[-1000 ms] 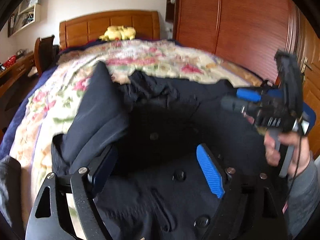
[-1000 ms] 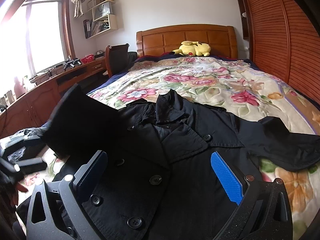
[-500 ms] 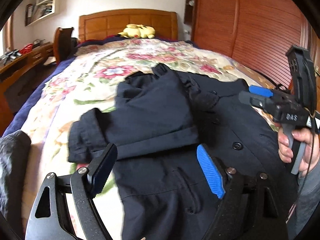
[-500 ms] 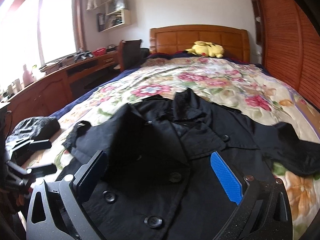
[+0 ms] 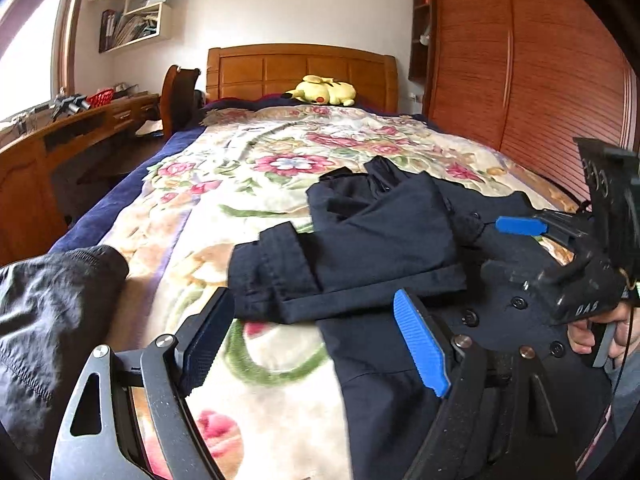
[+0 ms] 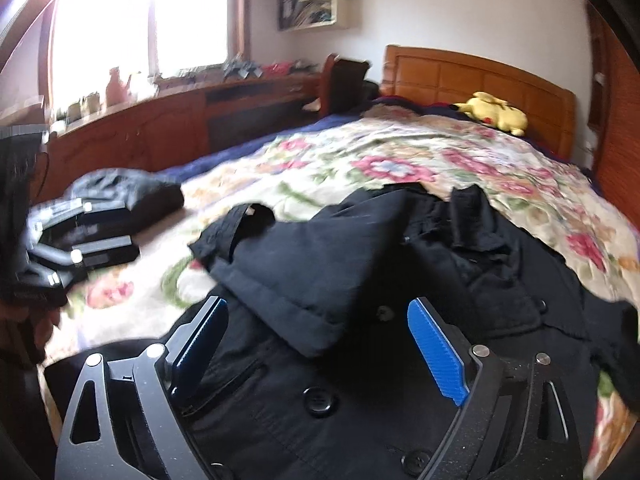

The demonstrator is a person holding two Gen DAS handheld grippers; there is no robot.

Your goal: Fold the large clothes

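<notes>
Coat [image 5: 400, 248], one, lies on one bed [image 5: 248, 184]; two tools, left tool [image 5: 316, 344] and right tool [image 6: 320, 344], both agape, empty.

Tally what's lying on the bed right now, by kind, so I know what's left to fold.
Dark coat, one sleeve folded across its front: 1
Dark bundled garment near the bed's edge: 1
Yellow plush toy by the headboard: 1
Total: 3
</notes>
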